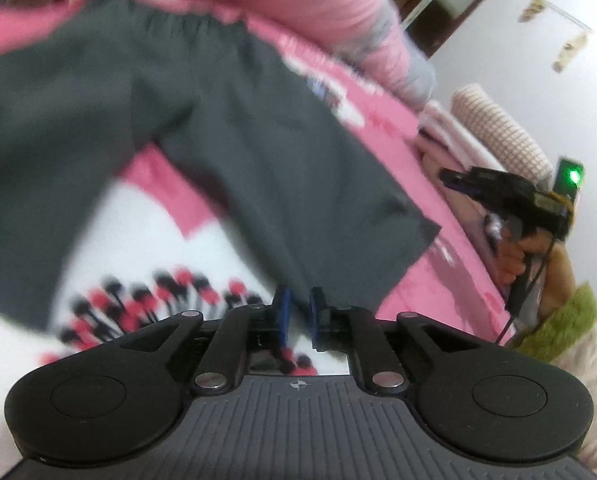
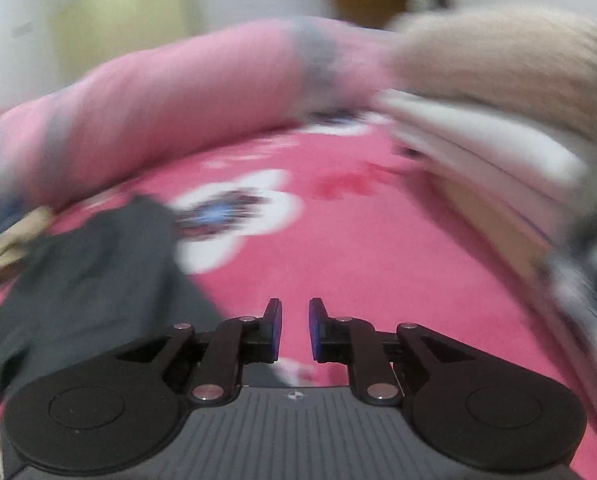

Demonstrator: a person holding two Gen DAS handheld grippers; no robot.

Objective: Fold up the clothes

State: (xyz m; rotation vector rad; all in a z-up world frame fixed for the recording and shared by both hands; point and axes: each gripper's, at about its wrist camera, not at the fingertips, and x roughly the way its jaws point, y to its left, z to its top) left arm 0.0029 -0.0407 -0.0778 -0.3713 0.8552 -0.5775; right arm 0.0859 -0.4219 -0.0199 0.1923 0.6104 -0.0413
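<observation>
Bedroom setting: pink bedspread (image 2: 358, 240) with white flower motifs covering a bed, pale wall (image 1: 538, 80) behind, a rolled pink quilt (image 2: 178, 100) along the far edge and a stack of folded pale linens (image 2: 478, 152) at the far right edge. Item in hand: dark grey shorts (image 1: 218, 128), spread mostly flat on the bedspread with the gathered waistband toward the far edge and the two legs reaching toward the near edge; both views are blurred by motion. Left gripper (image 1: 300, 312): jaws drawn close with a narrow gap, set at the hem of one leg; cloth seems to run between the pads, but whether they pinch it cannot be told. Right gripper (image 2: 295, 328): jaws a little apart, nothing between them, over bare bedspread clear of the garment, which lies toward the left edge of its view. Seen from the left wrist, it is held in the person's hand (image 1: 514, 256) above the right edge of the bed, fingers aimed inward and angled downward. Step judged: early, garment laid out, no fold visible. Next move likely calls for the right gripper to take a matching hem or waistband corner so one half can be brought over the other.
</observation>
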